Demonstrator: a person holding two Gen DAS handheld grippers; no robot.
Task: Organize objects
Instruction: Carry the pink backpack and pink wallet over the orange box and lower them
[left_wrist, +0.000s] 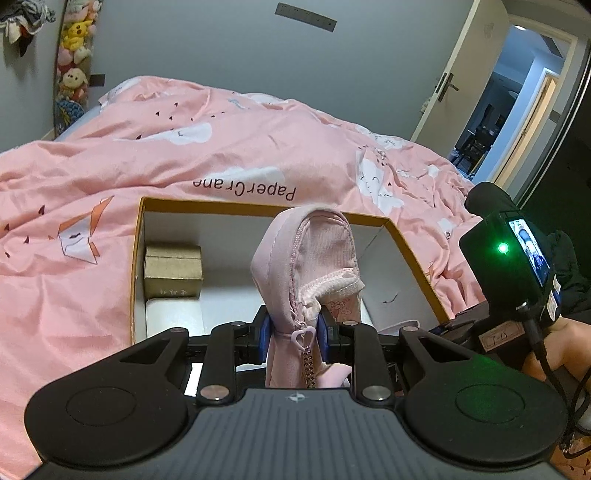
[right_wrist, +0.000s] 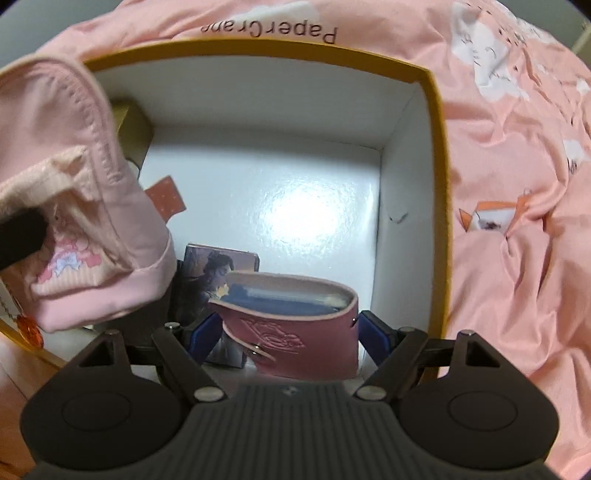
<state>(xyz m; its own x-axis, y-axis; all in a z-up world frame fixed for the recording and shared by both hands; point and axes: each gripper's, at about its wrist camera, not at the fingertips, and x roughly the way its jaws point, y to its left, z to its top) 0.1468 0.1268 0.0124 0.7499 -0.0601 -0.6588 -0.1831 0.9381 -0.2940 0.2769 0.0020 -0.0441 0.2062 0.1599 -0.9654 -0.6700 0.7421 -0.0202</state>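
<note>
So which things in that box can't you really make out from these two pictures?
- Picture card, right view: lower part hidden behind the pink wallet.
- Brown carton, left view: its print is too small to read.
- Box floor, left view: the middle is blocked by the pink pouch.
- Box's near wall: cut off by both tools.

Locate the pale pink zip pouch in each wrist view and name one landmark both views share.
Left wrist view: pale pink zip pouch at centre, standing up between the left hand-held gripper pads.
Right wrist view: pouch at the left edge, hanging over the box.
Shared landmark: the box's yellow rim.
</note>
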